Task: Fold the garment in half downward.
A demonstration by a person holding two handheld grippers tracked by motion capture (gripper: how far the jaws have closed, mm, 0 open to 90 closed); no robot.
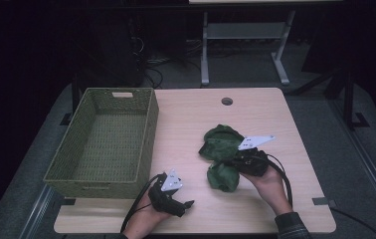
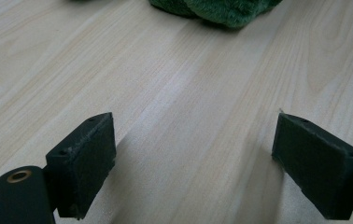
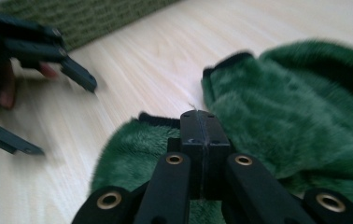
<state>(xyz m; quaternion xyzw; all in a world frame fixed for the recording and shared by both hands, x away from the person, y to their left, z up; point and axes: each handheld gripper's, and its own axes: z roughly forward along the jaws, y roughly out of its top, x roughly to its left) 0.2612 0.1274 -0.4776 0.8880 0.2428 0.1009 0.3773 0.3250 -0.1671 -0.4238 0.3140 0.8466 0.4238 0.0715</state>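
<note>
While right gripper over green fur, basket left.

**2 fuzzy green pieces on the tabletop**

So there are 2 dark green plush pieces here, both soft and furry with a short, dense pile. The bigger piece lies crumpled right of the tabletop's middle, bunched up with folds and a hollow showing at the top. The smaller piece sits just in front of it, closer to the person, balled into a rounded lump. In the right gripper view the smaller piece and the bigger piece each show a thin black trim along an edge. From above they look like they're touching or nearly so; can't really tell which.
</note>
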